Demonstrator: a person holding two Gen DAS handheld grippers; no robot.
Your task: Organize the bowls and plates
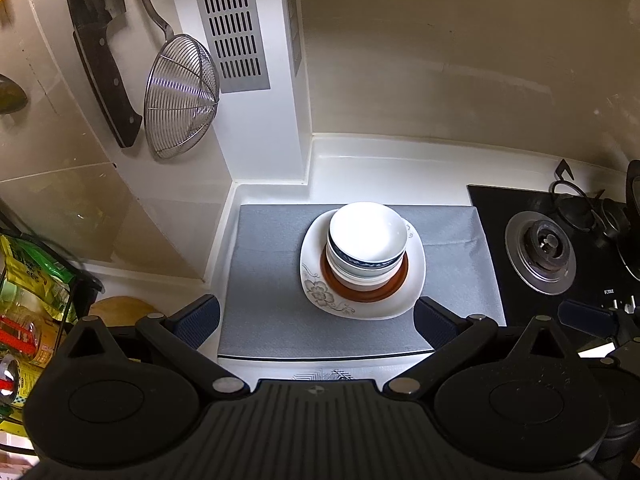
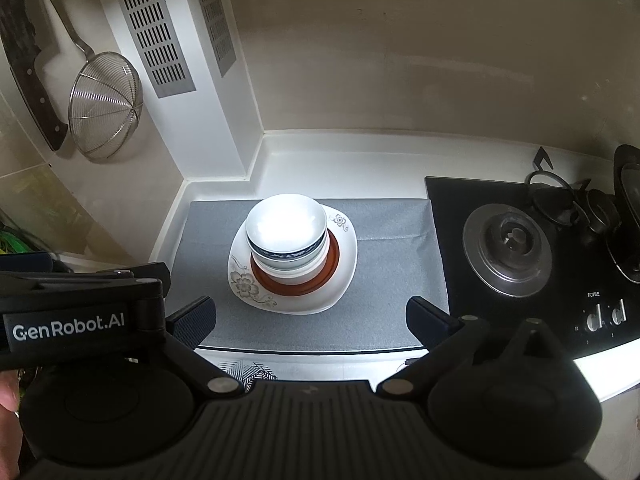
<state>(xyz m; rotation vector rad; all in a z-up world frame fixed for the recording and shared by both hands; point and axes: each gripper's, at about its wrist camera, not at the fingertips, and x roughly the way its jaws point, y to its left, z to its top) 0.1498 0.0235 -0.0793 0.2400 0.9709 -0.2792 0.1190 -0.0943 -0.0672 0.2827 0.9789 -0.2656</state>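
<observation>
A stack of dishes is seen on a grey mat spread over the white table, near the back corner. At the bottom lies a white plate with rounded corners and a grey flower pattern; it sits flat, with the flower corner turned toward the cameras and to the left. On it rests a brown plate, of which only the rim shows. Above that, white bowls are nested upright, mouths facing up; the top bowl carries a blue band around its outside. The exact number of bowls cannot be told. The stack is roughly round, so no clear long axis is shown.

The left gripper is held back from the stack, its jaws spread wide with nothing between them. The right gripper is likewise held short of the plate, jaws spread and empty. Neither touches the dishes.

To the right of the mat a black stove with a burner is set in the table. On the left wall a knife and a wire strainer are hung beside a metal vent.
</observation>
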